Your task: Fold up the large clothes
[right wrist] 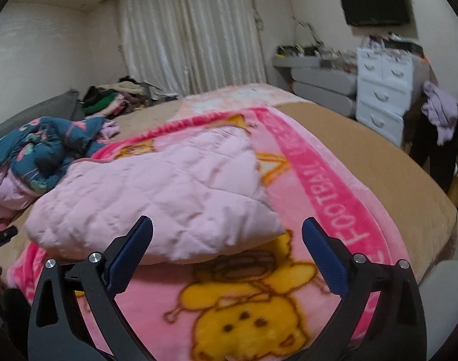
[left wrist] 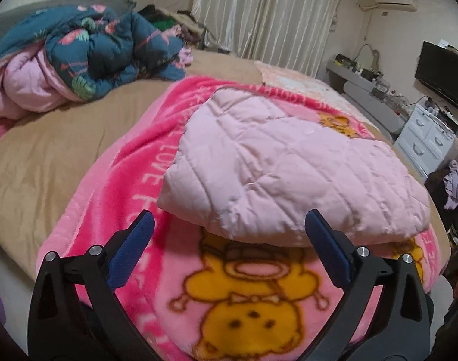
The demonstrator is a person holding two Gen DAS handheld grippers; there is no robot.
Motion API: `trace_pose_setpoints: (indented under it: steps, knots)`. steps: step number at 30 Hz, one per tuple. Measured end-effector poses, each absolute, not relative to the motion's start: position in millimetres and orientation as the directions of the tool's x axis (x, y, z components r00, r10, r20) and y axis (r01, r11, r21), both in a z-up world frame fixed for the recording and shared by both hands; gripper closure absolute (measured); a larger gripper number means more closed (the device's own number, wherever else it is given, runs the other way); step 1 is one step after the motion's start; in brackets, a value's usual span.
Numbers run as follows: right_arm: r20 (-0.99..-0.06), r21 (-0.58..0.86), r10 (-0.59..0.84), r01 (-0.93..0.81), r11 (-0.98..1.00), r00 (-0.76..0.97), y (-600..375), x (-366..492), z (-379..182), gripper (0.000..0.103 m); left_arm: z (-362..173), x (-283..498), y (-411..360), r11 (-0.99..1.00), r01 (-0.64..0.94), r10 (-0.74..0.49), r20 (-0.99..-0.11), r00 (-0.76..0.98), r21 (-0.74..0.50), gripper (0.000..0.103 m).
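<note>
I find the pink quilted garment (left wrist: 289, 165) folded on the cartoon blanket (left wrist: 244, 294), on the bed. Left gripper (left wrist: 230, 246) and right gripper (right wrist: 227, 248): jaws apart, empty. I advise squaring the edges before any further fold.

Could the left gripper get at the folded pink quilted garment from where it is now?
Probably yes. The left gripper is open and empty, and the near edge of the pink quilted garment lies just ahead on the cartoon blanket, nothing between.

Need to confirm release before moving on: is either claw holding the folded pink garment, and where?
Nothing is held. The left claw and right claw both stand wide open, empty, just short of the folded pink quilted garment lying on the pink blanket.
</note>
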State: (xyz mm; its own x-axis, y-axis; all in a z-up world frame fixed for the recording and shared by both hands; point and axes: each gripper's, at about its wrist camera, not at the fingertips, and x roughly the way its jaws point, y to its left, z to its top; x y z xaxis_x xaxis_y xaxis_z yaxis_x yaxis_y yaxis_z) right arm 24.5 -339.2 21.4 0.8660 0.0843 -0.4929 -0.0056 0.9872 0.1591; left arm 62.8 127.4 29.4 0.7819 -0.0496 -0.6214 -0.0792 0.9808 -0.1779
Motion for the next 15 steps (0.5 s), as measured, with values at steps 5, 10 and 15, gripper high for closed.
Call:
trace_pose_setpoints:
  steps: [5,10,15]
  knots:
    - [-0.471,0.128,0.126,-0.073,0.989,0.873,-309.3,0.3,36.5,0.004,39.1,42.8,108.0,0.986,-0.050,-0.054,-0.590,0.806,-0.158,0.009]
    - [-0.492,0.120,0.151,-0.106,0.987,0.857,-280.3,-16.4,33.1,0.004,36.7,26.5,81.8,0.989,0.000,-0.088,-0.581,0.809,-0.150,0.009]
    - [-0.521,0.114,0.203,-0.168,0.979,0.829,-252.8,-31.6,21.4,0.004,28.2,18.8,66.2,0.985,0.031,-0.129,-0.592,0.796,-0.172,0.009]
